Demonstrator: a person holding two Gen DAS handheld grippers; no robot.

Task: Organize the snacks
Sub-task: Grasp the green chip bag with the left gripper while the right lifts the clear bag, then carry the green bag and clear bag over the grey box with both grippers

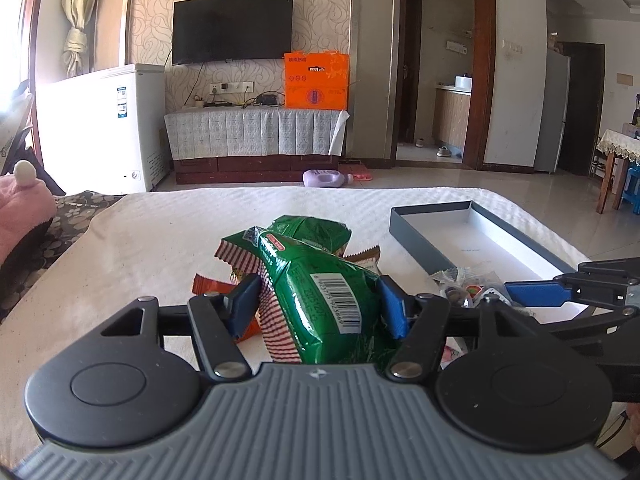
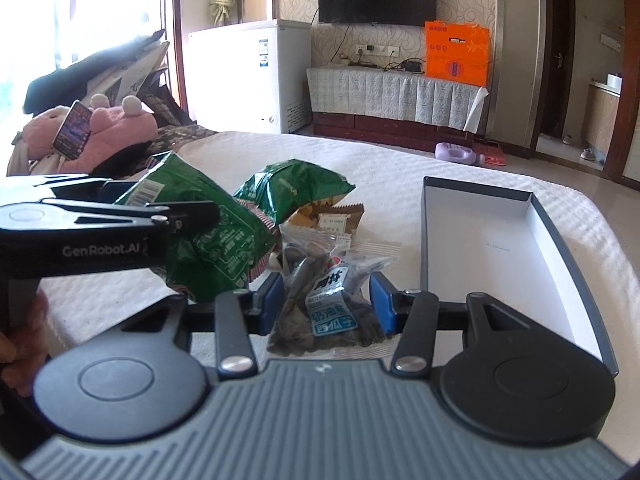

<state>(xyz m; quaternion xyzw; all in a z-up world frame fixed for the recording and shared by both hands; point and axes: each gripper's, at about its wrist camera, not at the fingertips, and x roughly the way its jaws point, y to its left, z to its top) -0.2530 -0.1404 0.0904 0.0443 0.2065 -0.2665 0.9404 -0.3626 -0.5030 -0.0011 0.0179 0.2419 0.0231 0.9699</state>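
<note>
The left gripper (image 1: 318,306) pinches a green snack bag (image 1: 332,300) at centre frame, tilted clear of the pile, probably for carrying. The right gripper (image 2: 326,302) clamps a clear packet of dark seeds (image 2: 328,304) low in its view. The open grey box (image 2: 500,248), right of both, looks the likely destination.

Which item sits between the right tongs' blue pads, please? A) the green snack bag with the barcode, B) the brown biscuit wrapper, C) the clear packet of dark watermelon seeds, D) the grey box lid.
C: in the right wrist view the clear seed packet lies between the right tongs, while the green bag sits off to the left.
</note>
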